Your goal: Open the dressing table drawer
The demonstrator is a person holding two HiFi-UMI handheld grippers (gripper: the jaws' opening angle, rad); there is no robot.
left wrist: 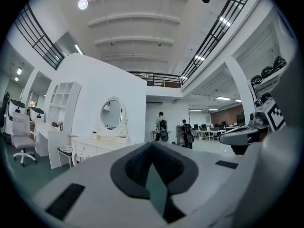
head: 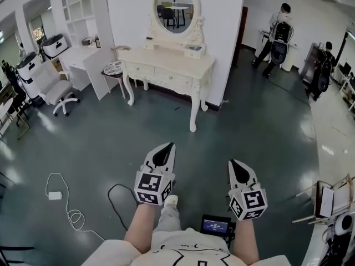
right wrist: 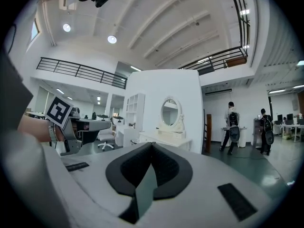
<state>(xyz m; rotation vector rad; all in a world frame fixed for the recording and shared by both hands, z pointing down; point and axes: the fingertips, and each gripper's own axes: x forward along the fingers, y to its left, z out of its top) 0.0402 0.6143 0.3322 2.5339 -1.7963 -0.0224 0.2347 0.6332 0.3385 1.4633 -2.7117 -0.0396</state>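
The cream dressing table (head: pixel 166 60) with its oval mirror (head: pixel 175 7) stands against the white wall, across a stretch of dark floor from me. Its drawers (head: pixel 173 80) sit flush in the front, closed. My left gripper (head: pixel 168 147) and right gripper (head: pixel 233 163) are held side by side low in the head view, well short of the table, pointing toward it. Both have their jaws together with nothing between them. The table shows small at the left in the left gripper view (left wrist: pixel 92 147) and near the middle in the right gripper view (right wrist: pixel 166 139).
A small round side table (head: pixel 113 69) stands at the dressing table's left end. A white desk (head: pixel 83 57) and an office chair (head: pixel 52 87) are further left. A cable with an adapter (head: pixel 54 195) lies on the floor. People with backpacks (head: pixel 279 37) stand at the back right.
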